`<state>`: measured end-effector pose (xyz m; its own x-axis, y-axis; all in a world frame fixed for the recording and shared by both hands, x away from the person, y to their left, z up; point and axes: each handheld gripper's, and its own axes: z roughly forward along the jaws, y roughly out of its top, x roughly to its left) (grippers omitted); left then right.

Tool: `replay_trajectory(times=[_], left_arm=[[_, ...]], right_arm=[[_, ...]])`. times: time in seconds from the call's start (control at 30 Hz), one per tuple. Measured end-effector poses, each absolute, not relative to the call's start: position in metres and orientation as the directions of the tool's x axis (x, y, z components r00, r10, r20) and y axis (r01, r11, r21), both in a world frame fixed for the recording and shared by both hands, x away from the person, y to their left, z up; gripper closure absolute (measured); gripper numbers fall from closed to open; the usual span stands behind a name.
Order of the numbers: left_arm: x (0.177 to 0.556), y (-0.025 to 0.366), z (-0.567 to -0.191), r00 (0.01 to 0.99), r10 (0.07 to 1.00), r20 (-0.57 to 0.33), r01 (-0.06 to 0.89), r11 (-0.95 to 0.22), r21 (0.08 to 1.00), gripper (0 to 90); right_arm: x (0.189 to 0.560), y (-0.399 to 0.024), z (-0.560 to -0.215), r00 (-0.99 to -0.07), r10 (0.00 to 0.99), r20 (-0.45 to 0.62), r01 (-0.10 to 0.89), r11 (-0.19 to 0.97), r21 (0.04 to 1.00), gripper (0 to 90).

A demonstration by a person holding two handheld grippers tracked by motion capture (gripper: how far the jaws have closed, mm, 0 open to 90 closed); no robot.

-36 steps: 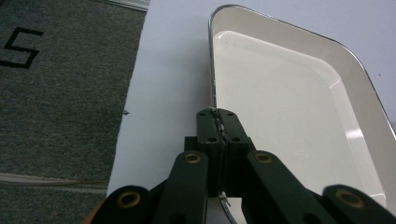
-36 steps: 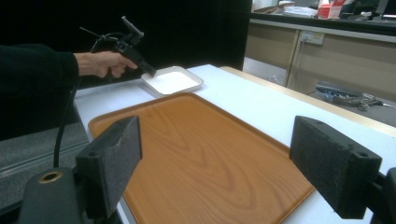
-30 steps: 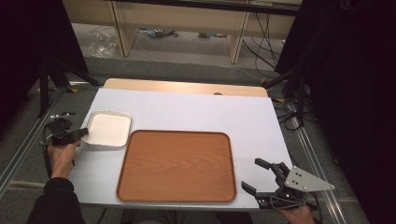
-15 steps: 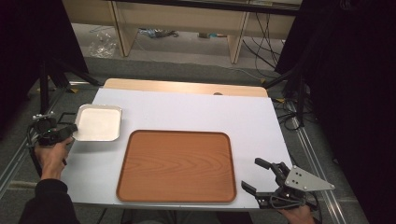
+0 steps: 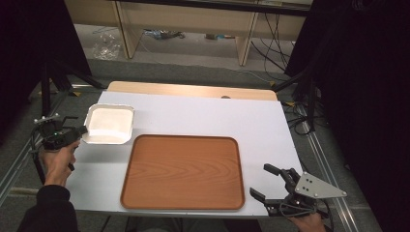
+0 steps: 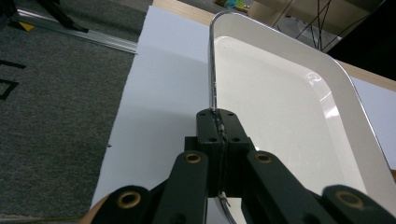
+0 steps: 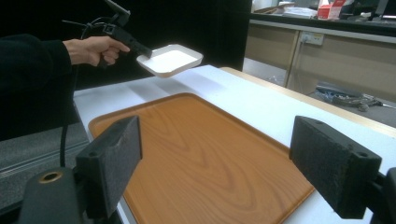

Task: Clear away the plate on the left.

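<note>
A white rectangular dish (image 5: 109, 123) hangs in the air above the table's left side, held by its near rim. My left gripper (image 5: 81, 130) is shut on that rim; in the left gripper view its jaws pinch the thin edge of the dish (image 6: 280, 102) at the left gripper's tip (image 6: 218, 122). The right gripper view shows the dish (image 7: 170, 59) lifted off the table, with the left gripper (image 7: 142, 52) on it. A brown wooden tray (image 5: 183, 170) lies flat at the table's middle front, also seen as the tray (image 7: 196, 144). My right gripper (image 5: 265, 181) stands open at the front right corner, holding nothing.
The white table top (image 5: 203, 116) has a wooden strip (image 5: 193, 90) along its far edge. Grey carpet (image 6: 51, 98) lies past the table's left edge, with metal rails (image 5: 19, 159) beside it. Shelving and cables (image 5: 203, 29) stand behind the table.
My left gripper has carried the white dish leftward and up off the table, then slightly back to the right and farther away. The right gripper has stayed put.
</note>
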<state>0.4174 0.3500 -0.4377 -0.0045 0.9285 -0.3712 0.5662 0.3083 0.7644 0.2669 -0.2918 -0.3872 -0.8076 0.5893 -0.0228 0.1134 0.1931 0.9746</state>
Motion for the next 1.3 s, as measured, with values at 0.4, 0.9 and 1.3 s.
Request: replay_trajectory(times=[0.4, 0.9, 1.3], left_arm=[[0.412, 0.319, -0.433, 0.098, 0.920, -0.379, 0.589, 0.253, 0.767, 88.5], [0.398, 0.257, -0.434, 0.269, 0.874, -0.405, 0.640, 0.152, 0.753, 88.5], [0.387, 0.230, -0.436, 0.344, 0.828, -0.443, 0.660, 0.122, 0.741, 88.5]], right_arm=[[0.267, -0.292, -0.387, -0.807, 0.590, -0.027, 0.111, 0.197, 0.974, 18.0], [0.267, -0.292, -0.387, -0.810, 0.585, -0.034, 0.102, 0.199, 0.975, 18.1], [0.267, -0.291, -0.388, -0.810, 0.585, -0.032, 0.102, 0.196, 0.975, 18.2]])
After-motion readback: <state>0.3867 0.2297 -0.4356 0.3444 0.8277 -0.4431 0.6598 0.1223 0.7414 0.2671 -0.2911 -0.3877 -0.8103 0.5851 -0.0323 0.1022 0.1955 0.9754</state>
